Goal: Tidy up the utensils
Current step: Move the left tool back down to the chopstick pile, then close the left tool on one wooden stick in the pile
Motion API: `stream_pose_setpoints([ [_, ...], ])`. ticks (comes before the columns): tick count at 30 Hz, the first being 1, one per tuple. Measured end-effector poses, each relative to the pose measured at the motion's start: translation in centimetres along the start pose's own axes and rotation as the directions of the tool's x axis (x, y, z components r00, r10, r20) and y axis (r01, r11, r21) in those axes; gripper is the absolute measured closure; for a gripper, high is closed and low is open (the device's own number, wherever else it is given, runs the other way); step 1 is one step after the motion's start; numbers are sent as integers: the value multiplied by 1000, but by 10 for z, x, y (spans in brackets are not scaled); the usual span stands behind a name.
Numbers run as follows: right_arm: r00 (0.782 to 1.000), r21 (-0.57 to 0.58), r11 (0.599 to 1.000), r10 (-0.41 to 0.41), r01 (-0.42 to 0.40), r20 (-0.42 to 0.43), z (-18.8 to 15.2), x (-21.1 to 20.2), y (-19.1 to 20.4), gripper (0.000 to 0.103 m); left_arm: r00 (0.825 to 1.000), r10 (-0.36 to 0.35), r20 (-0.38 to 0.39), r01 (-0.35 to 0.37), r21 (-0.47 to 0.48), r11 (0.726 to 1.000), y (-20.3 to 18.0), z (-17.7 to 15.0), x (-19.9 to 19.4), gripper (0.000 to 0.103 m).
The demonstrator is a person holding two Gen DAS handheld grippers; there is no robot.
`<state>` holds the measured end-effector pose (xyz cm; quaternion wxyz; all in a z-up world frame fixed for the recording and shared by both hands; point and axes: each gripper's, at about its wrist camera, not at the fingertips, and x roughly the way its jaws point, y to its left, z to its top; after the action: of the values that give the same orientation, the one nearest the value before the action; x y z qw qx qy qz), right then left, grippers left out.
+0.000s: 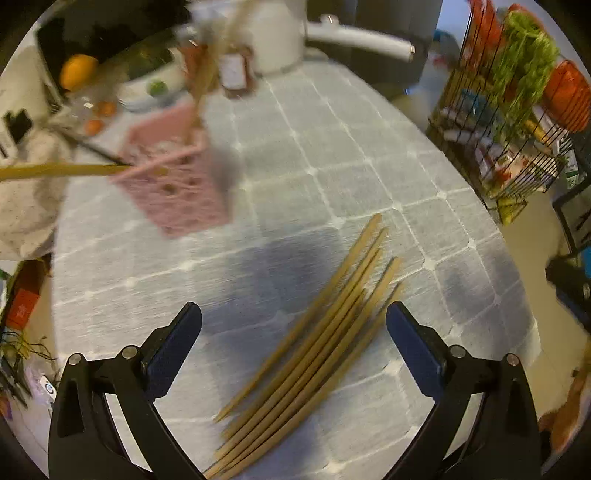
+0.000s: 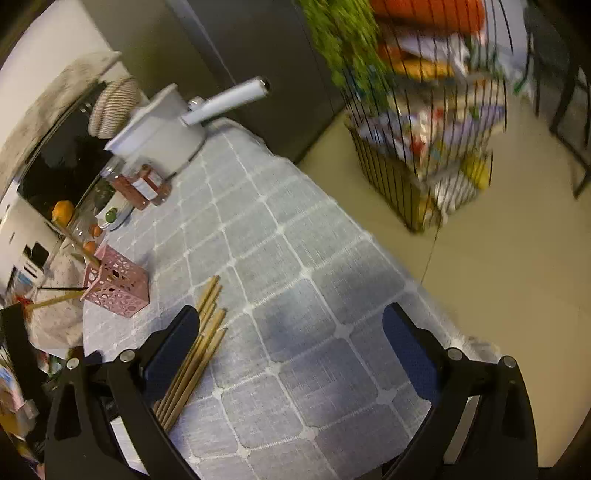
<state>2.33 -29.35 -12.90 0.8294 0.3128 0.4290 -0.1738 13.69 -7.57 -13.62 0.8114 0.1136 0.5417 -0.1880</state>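
Several wooden chopsticks [image 1: 317, 339] lie bunched on the grey checked tablecloth [image 1: 332, 147], between the fingers of my open, empty left gripper [image 1: 294, 314]. A pink perforated holder [image 1: 173, 181] stands to the upper left with a few chopsticks leaning out of it. In the right wrist view the same chopsticks [image 2: 199, 347] lie by the left finger of my open, empty right gripper [image 2: 291, 317], and the pink holder [image 2: 116, 284] stands beyond them at the left.
A white pot with a long handle [image 1: 280, 33] and a jar [image 1: 234, 72] stand at the table's far end, with fruit and bowls [image 1: 147, 88] to the left. A black wire rack [image 2: 424, 147] with goods stands on the floor right of the table edge.
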Motion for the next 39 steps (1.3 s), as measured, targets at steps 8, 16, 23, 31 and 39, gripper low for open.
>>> stream_pose_setpoints([
  [8, 994, 88, 995, 61, -53, -92, 5, 12, -15, 6, 991, -38, -127, 48, 77, 996, -44, 48, 46, 41],
  [16, 986, 145, 986, 98, -78, -134, 9, 18, -25, 6, 979, -15, -205, 31, 77, 997, -48, 65, 77, 63],
  [23, 981, 144, 986, 106, -83, -163, 6, 23, -23, 6, 978, -2, -207, 21, 90, 996, -44, 70, 87, 71],
  [31, 954, 185, 979, 133, -84, -270, -2, 47, -17, 6, 989, -22, -150, 35, 83, 996, -29, 53, 75, 89],
  [39, 927, 195, 977, 153, -90, -341, -14, 74, 13, 6, 998, -47, 39, 45, 52, 998, -2, 5, 12, 91],
])
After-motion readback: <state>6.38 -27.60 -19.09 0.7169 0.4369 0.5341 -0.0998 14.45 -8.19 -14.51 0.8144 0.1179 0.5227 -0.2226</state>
